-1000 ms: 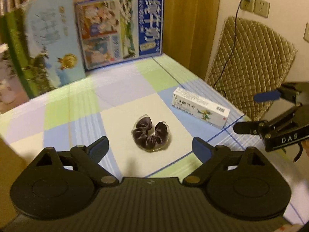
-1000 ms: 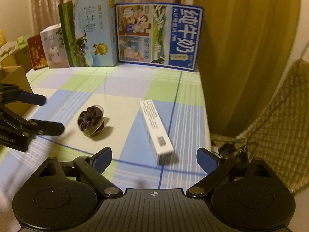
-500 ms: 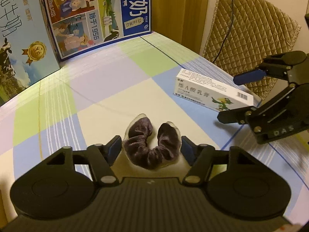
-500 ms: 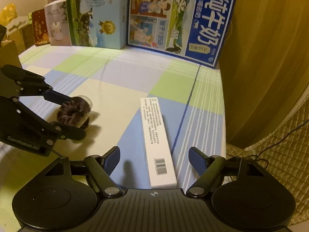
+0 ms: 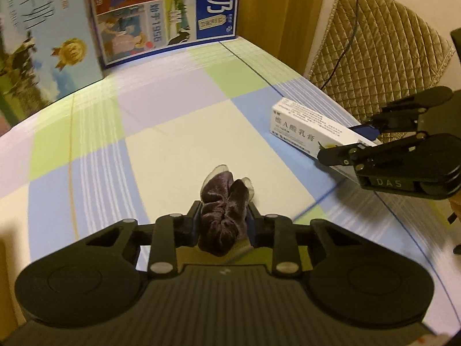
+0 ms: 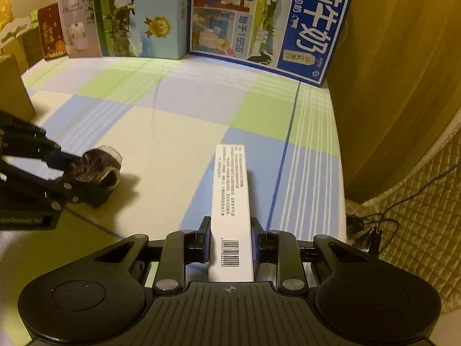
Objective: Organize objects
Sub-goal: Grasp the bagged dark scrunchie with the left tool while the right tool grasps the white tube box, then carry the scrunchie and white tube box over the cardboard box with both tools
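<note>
A dark purple velvet scrunchie [image 5: 222,199] lies on the checked tablecloth [image 5: 173,132]. My left gripper [image 5: 224,212] is closing on it, and its pads squeeze the scrunchie flat between them. From the right wrist view the same scrunchie [image 6: 98,167] bulges out of the left gripper [image 6: 86,178]. A long white medicine box [image 6: 230,190] with a barcode lies lengthwise near the table's right edge. My right gripper [image 6: 230,230] is closing on the box's near end, pads pressed against both long sides. The left wrist view shows the box [image 5: 302,127] in the right gripper [image 5: 345,142].
Two large milk cartons [image 6: 268,20] [image 6: 138,14] stand along the table's far edge, with smaller boxes [image 6: 75,26] to their left. A cardboard box [image 6: 11,86] is at the left. A quilted chair [image 5: 374,57] with a cable stands right of the table edge.
Both grippers came down and forward and went from wide open to closed. The left one now pinches the scrunchie, the right one clamps the box's near end.
</note>
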A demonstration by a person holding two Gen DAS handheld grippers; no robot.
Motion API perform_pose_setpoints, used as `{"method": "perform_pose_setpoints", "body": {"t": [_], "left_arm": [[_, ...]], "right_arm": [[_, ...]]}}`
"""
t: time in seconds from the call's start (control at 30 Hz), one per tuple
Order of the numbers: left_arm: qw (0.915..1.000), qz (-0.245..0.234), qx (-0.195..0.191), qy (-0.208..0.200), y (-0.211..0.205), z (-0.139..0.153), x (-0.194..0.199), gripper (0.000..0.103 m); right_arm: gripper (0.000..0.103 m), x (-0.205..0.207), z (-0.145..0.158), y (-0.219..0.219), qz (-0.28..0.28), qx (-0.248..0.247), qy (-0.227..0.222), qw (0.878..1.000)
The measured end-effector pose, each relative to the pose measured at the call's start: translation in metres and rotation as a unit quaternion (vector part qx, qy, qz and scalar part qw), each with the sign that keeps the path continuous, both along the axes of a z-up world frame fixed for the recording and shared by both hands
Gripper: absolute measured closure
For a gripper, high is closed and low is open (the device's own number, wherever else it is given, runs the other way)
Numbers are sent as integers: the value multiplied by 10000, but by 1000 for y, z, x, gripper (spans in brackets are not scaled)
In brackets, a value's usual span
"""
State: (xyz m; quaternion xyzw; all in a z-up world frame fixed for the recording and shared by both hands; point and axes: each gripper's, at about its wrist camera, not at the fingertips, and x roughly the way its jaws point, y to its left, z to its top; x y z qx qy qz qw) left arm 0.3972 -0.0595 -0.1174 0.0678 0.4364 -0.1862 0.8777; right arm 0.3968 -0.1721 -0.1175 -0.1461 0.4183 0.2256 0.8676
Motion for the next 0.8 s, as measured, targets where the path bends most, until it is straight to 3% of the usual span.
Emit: {"method": "perform_pose_setpoints", "body": {"t": [0.37, 0.8], "left_arm": [[9994, 317, -142, -25, 21, 53, -90, 77], [9967, 693, -178, -385, 68, 118, -222, 77]], "right_arm": [[80, -90, 50, 6, -331, 571, 347, 9972], [80, -225, 119, 26, -384, 1241, 119, 9915]]}}
